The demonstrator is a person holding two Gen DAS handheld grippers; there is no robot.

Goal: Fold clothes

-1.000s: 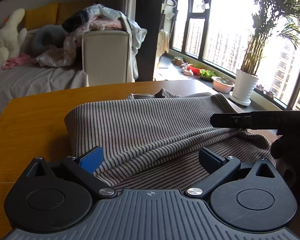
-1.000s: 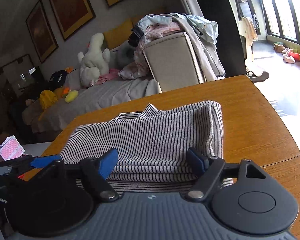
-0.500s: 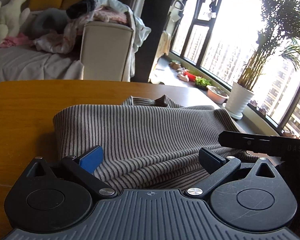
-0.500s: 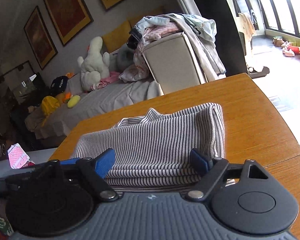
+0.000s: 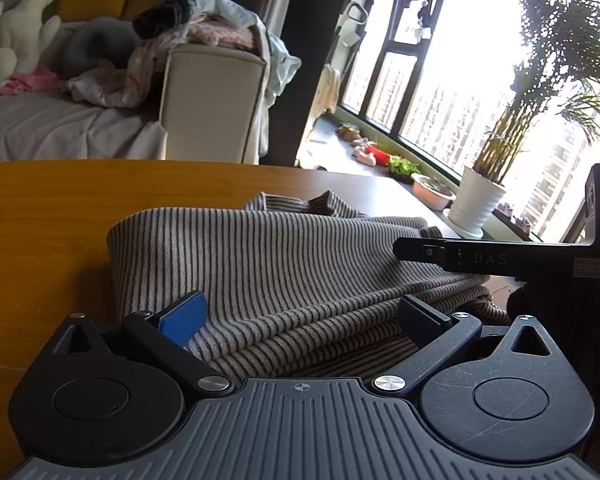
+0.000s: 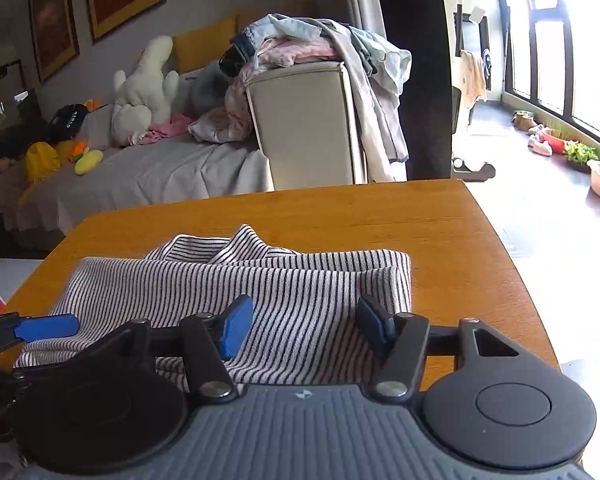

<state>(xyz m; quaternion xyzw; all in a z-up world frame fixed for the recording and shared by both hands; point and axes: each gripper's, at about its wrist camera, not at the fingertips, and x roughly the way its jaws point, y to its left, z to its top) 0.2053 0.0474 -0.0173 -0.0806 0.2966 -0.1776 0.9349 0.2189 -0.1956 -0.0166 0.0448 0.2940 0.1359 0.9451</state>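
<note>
Garment: the folded grey-and-black striped knit top (image 5: 284,264) lies flat on the orange wooden desk (image 5: 44,216).
Left gripper (image 5: 300,314): at the top's near edge, fingers spread wide, holding nothing.
Right gripper (image 6: 306,326): over the top's near edge, fingers parted, empty.
</note>
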